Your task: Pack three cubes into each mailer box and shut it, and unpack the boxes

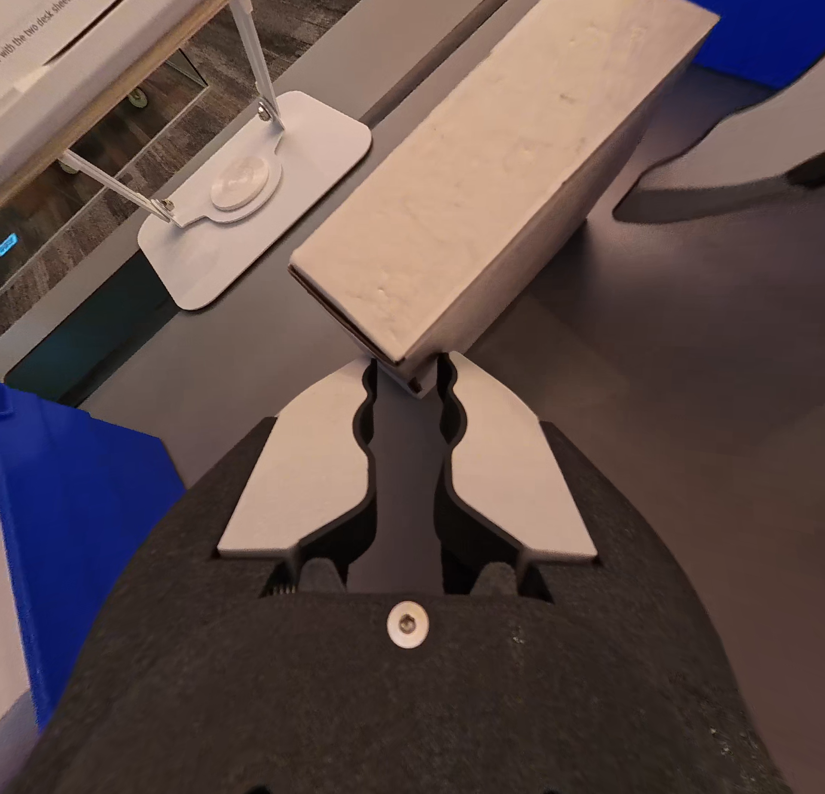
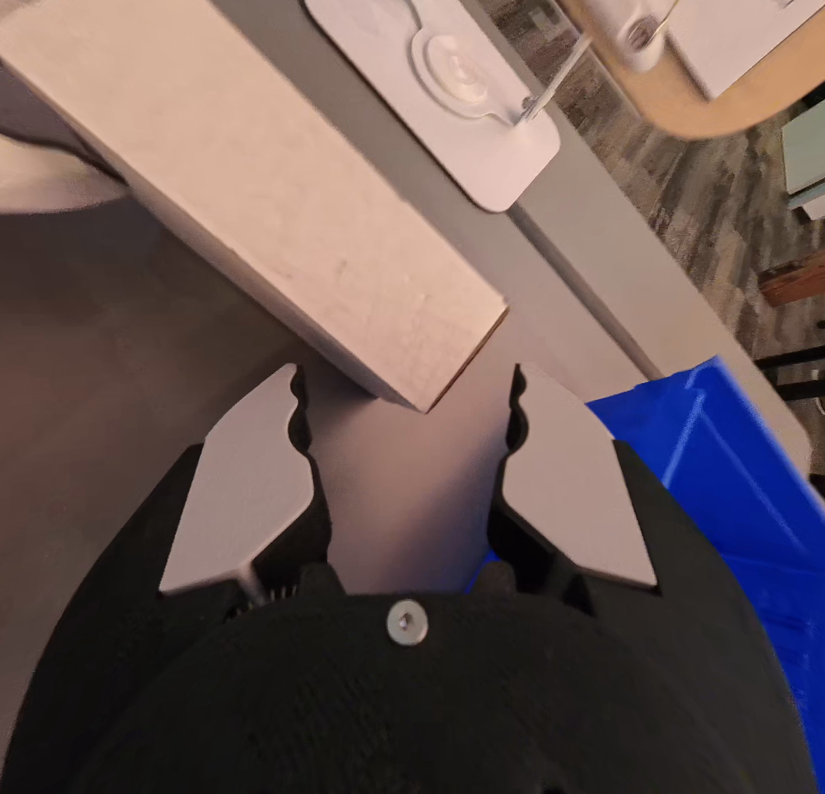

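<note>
Left gripper clenched on closed box corner. Right gripper released, box corner between tips; blue bin beside.

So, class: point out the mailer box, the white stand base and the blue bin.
mailer box (image 1: pixel 486 183), left wrist view, its top face.
white stand base (image 2: pixel 428 84), right wrist view, its flat plate.
blue bin (image 2: pixel 732 482), right wrist view, its wall.

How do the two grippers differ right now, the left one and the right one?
The left gripper has its fingers nearly together, pinching a corner of the white mailer box; the right gripper has its fingers spread wide, holding nothing. The box corner sits between the left fingers, but only near the right ones, not touching. Both share the same black bodies and pale fingers.
</note>
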Tool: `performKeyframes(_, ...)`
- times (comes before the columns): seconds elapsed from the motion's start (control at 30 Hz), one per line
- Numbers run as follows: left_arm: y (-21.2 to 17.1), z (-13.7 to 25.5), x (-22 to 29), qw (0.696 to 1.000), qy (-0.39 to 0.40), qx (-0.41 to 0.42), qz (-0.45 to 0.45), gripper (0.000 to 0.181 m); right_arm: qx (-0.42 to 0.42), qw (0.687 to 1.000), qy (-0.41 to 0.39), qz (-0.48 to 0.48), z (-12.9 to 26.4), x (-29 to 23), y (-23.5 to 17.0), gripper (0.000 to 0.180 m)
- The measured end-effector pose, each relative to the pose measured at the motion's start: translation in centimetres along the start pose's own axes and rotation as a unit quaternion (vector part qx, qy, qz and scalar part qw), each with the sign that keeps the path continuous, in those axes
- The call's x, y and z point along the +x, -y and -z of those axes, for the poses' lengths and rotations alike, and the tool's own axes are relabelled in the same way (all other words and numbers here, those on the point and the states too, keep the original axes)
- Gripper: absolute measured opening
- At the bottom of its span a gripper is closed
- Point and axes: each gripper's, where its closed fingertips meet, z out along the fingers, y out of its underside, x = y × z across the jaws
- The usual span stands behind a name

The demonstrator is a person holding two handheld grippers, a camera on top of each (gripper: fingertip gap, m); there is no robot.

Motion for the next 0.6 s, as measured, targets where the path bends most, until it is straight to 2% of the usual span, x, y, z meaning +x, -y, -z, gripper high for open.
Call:
performKeyframes(0.07, 0.1, -0.4, -0.2, 1.000, 0.007, -0.003, -0.005, 0.024, 0.028, 0.999, 0.026, 0.039, 0.7, -0.3, 3.3, 0.095)
performKeyframes(0.17, 0.4, -0.9, -0.1, 1.000, 0.000, -0.001, 0.005, 0.022, 0.090, 0.975, 0.099, 0.176, 0.1, -2.6, 7.3, 0.096)
performKeyframes(0.23, 0.7, -0.9, -0.1, 1.000, -0.010, 0.010, 0.020, 0.021, 0.061, 0.958, 0.158, 0.233, -1.5, -3.9, 7.0, 0.097)
performKeyframes(0.37, 0.8, -0.6, -0.5, 0.996, -0.033, 0.036, 0.070, 0.023, 0.004, 0.949, 0.214, 0.231, -3.9, -3.8, 6.2, 0.095)
performKeyframes(0.4, 0.8, -0.7, -0.5, 0.994, -0.044, 0.043, 0.085, 0.026, -0.018, 0.946, 0.227, 0.232, -4.3, -3.8, 5.7, 0.091)
performKeyframes(0.43, 0.9, -0.8, -0.4, 0.992, -0.058, 0.049, 0.099, 0.033, -0.042, 0.940, 0.238, 0.240, -4.6, -3.9, 5.1, 0.080)
performKeyframes(0.53, 0.8, -1.1, 0.0, 0.986, -0.090, 0.053, 0.128, 0.067, -0.077, 0.935, 0.250, 0.239, -3.8, -4.0, 4.4, 0.073)
performKeyframes(0.6, 0.6, -1.1, 0.6, 0.984, -0.104, 0.053, 0.132, 0.079, -0.087, 0.930, 0.273, 0.229, -2.3, -4.6, 3.6, 0.069)
